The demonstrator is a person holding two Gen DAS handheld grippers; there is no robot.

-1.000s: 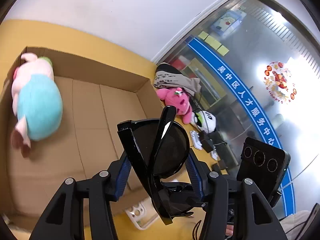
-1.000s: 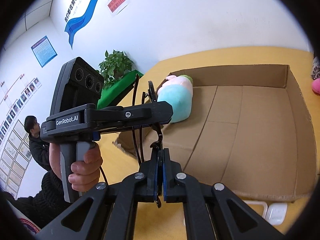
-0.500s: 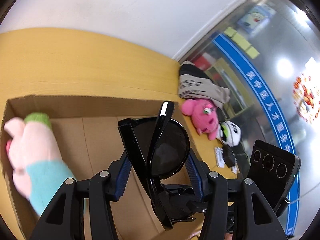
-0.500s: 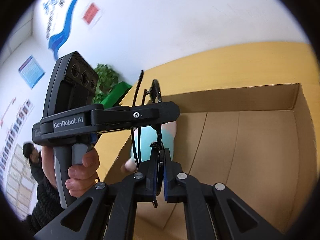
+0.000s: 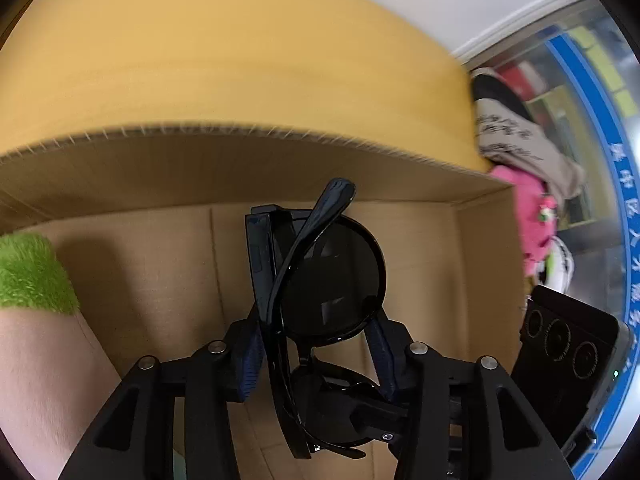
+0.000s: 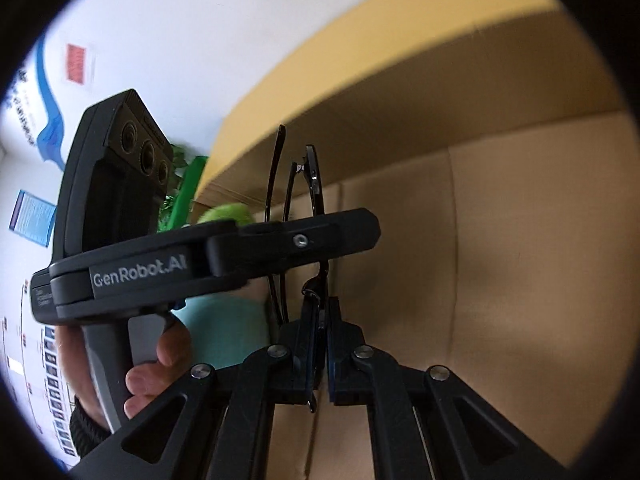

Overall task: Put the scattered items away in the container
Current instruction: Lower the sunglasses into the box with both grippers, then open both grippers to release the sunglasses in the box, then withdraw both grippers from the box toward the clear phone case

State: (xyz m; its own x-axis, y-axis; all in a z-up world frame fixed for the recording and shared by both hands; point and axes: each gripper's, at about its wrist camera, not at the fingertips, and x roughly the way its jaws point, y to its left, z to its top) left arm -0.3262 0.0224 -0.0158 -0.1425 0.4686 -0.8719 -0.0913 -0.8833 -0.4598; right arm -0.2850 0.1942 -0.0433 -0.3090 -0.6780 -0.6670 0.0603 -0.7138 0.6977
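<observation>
While both grippers hang over the big brown cardboard box (image 5: 400, 168), they share one pair of black round sunglasses (image 5: 332, 280). The left gripper (image 5: 316, 344) has just been closing, and its blue pads press the folded sunglasses from both sides. The right gripper (image 6: 320, 344) is pinched tight on the thin frame. A soft toy with green, pink and blue fur (image 5: 28, 276) lies inside the box.
</observation>
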